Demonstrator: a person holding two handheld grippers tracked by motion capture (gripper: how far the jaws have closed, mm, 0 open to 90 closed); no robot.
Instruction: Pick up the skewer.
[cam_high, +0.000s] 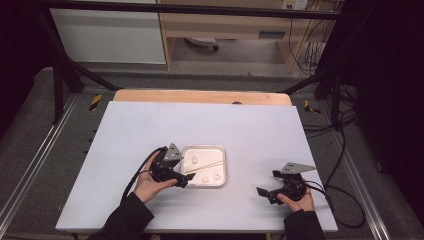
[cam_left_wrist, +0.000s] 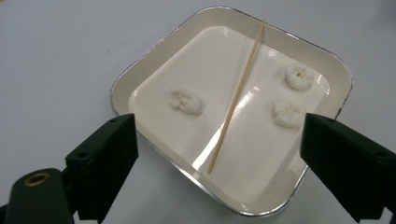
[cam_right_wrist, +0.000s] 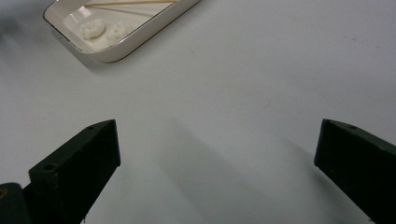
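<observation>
While my left tool (cam_left_wrist: 219, 158) hangs wide, holding nothing | I centre on skewer (cam_left_wrist: 236, 100) in tray (cam_left_wrist: 140, 70) | right tool (cam_right_wrist: 215, 172) agape, idle

High view: fixed above the near edge of the surface (cam_high: 150, 130), looking forward and down, far enough to take in every edge.
Left tool view: rides the left tool (cam_left_wrist: 219, 154), close over the tray (cam_left_wrist: 140, 70), facing down into it.
Right tool view: rides the right tool (cam_right_wrist: 215, 168), low over bare surface, tray at its far left corner.
Shared: the tray and its skewer (cam_left_wrist: 236, 98).
</observation>
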